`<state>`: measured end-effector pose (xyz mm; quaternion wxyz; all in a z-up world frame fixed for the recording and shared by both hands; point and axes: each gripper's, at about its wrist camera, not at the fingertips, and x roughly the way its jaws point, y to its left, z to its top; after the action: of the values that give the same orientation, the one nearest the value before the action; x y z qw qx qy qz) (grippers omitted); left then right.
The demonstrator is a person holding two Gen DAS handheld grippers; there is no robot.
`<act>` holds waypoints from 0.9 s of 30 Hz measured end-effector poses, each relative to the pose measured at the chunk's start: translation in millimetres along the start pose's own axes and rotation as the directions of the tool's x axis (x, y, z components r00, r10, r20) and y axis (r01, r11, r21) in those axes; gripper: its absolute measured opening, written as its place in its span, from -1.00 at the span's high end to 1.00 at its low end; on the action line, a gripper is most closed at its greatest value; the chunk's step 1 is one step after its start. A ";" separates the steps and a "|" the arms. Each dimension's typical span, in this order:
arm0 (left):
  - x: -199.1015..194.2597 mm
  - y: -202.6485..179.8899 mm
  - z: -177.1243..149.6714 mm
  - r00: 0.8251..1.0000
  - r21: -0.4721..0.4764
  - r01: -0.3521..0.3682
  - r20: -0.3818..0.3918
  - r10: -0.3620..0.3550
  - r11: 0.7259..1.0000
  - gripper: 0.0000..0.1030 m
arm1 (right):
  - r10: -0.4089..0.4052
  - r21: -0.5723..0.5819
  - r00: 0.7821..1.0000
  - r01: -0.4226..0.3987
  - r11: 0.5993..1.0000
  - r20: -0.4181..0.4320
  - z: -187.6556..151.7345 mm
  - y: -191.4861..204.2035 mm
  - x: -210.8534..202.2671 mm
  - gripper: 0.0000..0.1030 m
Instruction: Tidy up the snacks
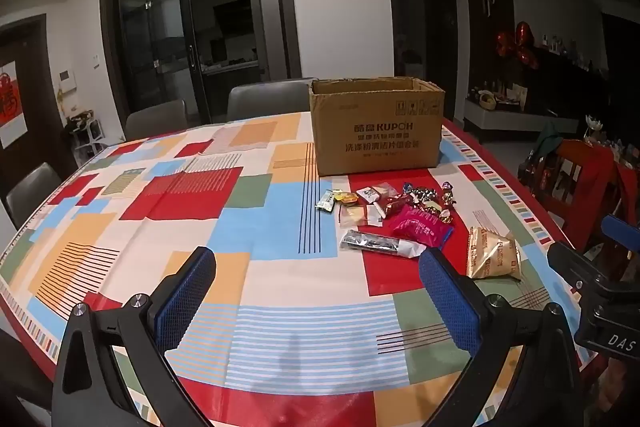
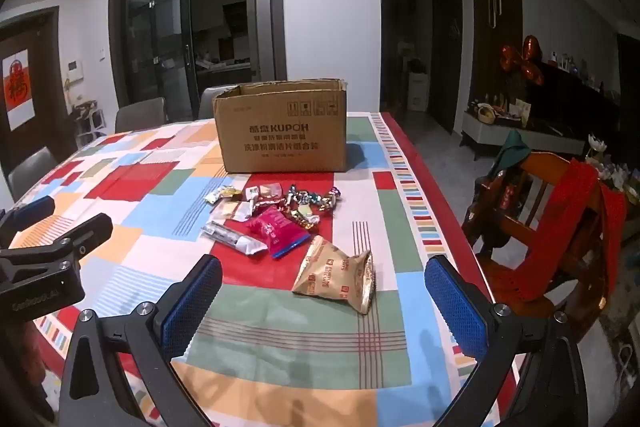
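Both grippers, left gripper [image 1: 316, 267] and right gripper [image 2: 324, 277], gape empty before "KUPOH" box [image 2: 282, 131].

A patchwork-patterned tabletop [image 1: 256, 267] filled the lower frame; grey chairs [image 1: 268, 99] stood behind it, and a red-draped wooden chair [image 2: 560, 227] at right.

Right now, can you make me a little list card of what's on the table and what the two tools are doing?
box: open cardboard box, upright, at the far side of the table
snacks: loose pile in front of the box, none visibly inside
gold bag: nearest, apart from the pile
pink packet: beside a silver packet
small candies: clustered near the box
left tool: open, holds nothing
right tool: open, holds nothing, gold bag just ahead
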<state>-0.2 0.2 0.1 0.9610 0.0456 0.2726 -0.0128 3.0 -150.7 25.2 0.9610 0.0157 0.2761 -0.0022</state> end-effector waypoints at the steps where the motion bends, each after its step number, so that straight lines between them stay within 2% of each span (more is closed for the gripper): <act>1: 0.3 0.1 0.1 1.000 0.000 -0.001 0.000 0.001 1.000 -1.00 | 0.001 0.001 1.000 -0.001 1.000 0.000 0.0 0.0 0.0 -0.99; 10: -12.2 2.3 8.4 0.999 0.008 0.016 0.030 -0.016 1.000 -1.00 | 0.017 0.010 1.000 -0.017 1.000 0.005 -0.6 -2.1 -3.5 -0.99; 27: -15.9 -8.1 3.5 0.996 0.031 0.024 0.082 -0.026 0.999 -1.00 | 0.032 0.030 0.999 -0.033 0.999 0.023 1.9 -3.9 -5.9 -0.99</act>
<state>-12.3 -8.2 10.8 0.9704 0.0560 0.2330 -0.0308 -1.0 -154.6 29.9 0.9636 0.0348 0.2649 0.0089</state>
